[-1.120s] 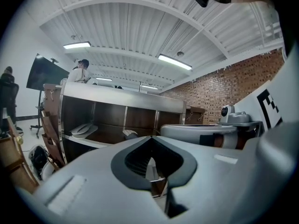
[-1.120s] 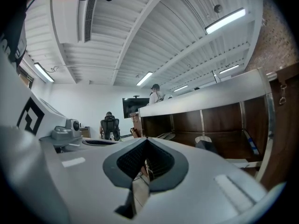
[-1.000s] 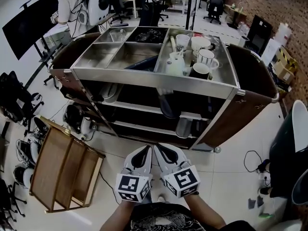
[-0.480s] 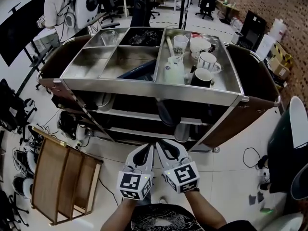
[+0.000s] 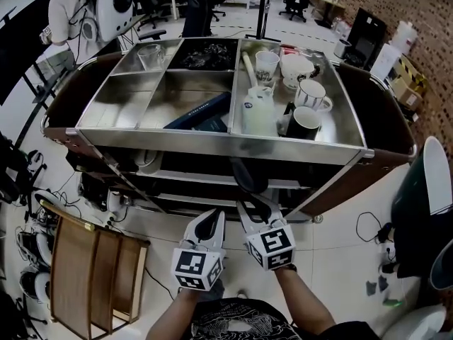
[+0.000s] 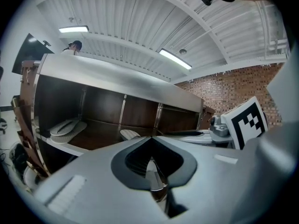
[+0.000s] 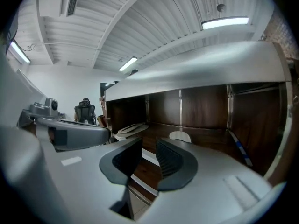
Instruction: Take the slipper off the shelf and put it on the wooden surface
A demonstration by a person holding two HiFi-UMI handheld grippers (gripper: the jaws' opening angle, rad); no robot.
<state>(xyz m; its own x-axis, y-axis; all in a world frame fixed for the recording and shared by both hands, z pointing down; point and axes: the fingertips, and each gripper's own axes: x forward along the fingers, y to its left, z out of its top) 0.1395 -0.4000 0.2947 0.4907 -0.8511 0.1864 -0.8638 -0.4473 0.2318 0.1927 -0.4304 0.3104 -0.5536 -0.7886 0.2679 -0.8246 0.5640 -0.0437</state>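
Note:
A pale slipper [image 7: 180, 136] lies on the cart's upper shelf, straight beyond my right gripper [image 7: 149, 146]; its end pokes out under the steel top [image 5: 248, 177]. The right jaws have just been opening and stand open, nothing between them. In the head view the right gripper [image 5: 253, 204] reaches closest to the shelf. My left gripper [image 5: 212, 218] stays beside it, a little further back, its jaws shut and empty [image 6: 149, 138]. A second pair of slippers [image 6: 67, 127] lies at the shelf's left end [image 5: 145, 160]. The wooden slatted rack [image 5: 92, 275] stands on the floor at lower left.
The steel cart top [image 5: 170, 139] carries mugs [image 5: 306, 122], cups, a bottle and a dark flat case in its compartments. Lower shelves hold more things in shadow. A person [image 5: 71, 13] stands behind the cart. Bags and cables lie on the floor at left.
Both grippers have moved forward toward the cart's shelf, the right one further. The right jaws, shut before, now stand apart. The cart fills more of the head view.

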